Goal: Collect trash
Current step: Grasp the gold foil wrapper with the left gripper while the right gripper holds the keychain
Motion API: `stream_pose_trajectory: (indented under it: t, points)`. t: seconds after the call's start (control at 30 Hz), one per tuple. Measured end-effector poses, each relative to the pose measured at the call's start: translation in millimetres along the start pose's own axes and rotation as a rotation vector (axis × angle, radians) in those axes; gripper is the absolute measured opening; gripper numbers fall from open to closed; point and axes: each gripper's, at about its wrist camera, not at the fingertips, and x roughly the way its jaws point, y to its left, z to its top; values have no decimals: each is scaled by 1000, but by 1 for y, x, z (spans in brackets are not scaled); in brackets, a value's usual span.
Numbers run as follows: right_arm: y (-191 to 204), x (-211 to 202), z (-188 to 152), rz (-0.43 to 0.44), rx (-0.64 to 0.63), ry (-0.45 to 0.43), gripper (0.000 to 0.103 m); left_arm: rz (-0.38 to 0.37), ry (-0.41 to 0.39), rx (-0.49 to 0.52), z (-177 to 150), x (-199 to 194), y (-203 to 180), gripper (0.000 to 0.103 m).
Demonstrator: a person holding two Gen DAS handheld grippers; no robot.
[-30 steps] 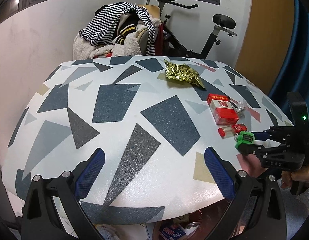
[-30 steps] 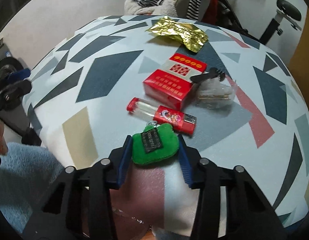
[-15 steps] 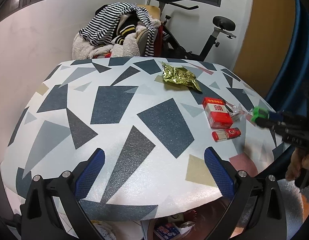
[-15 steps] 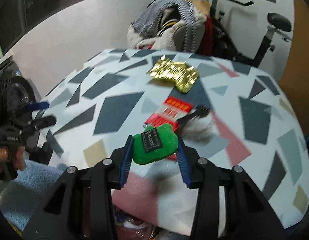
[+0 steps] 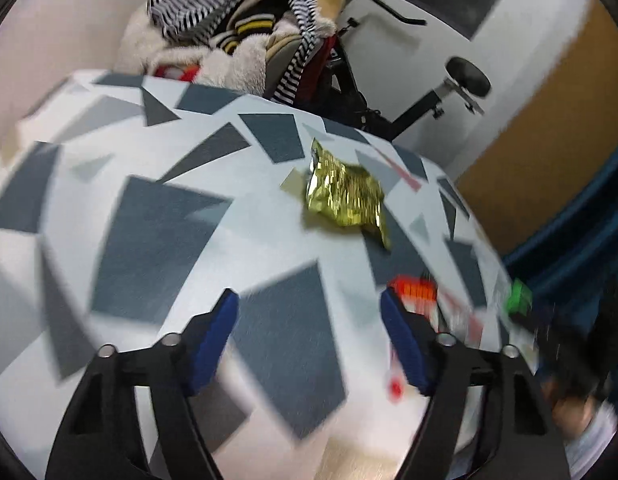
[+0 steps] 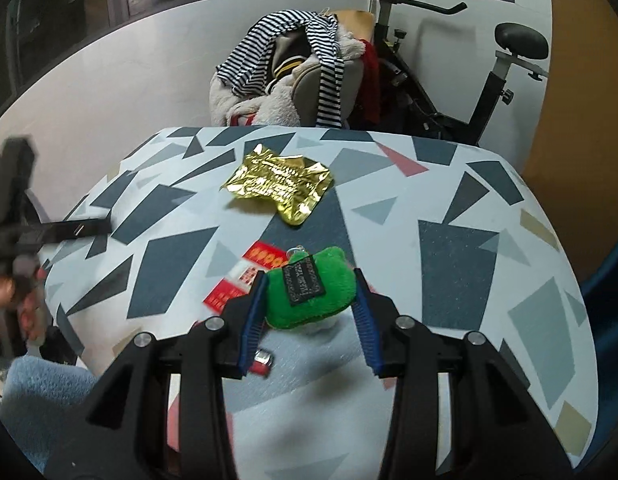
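Crumpled gold foil wrapper point(image 6: 280, 185), shiny, flattened

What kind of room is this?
Probably a room in someone's home: an exercise bike stands by the wall, clothes are piled on a chair, and a table with a patterned cloth holds a gold wrapper.

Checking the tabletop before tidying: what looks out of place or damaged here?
A crumpled gold foil wrapper lies loose on the patterned tabletop, creased and apparently empty, so it reads as litter. The right claw holds a green plush keychain, which hardly looks like trash.
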Motion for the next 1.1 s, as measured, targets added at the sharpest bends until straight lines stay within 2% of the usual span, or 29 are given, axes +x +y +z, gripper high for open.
stream_pose_trajectory:
  t: [0.07,0.2,0.37,0.47,0.57,0.63,0.73,0.87,1.0,1.1]
  points:
    - [-4,4,2,1,7,-1,43,-2,23,-33,20,25,2,69]
    - [-13,11,4,3,20,-1,43,-90,68,-168,52,75,13,69]
    - [-25,19,7,-3,32,3,43,-143,99,-333,62,112,26,67]
    - [-29,20,7,-5,35,1,43,-159,101,-366,64,124,27,55]
    - [-32,20,8,-8,35,1,43,-151,135,-363,63,131,24,16]
    - [-33,19,8,-11,37,1,43,-142,114,-330,62,125,19,15]
    - [-31,13,10,-6,40,-4,43,-126,81,-217,62,103,5,13]
    - [-22,6,10,0,33,-4,43,-80,24,-52,63,59,-19,9]
    - [-8,-5,10,8,17,-9,43,-25,-29,48,61,10,-31,8]
    - [2,-14,11,17,10,-13,43,-14,-34,103,54,-18,-34,7]
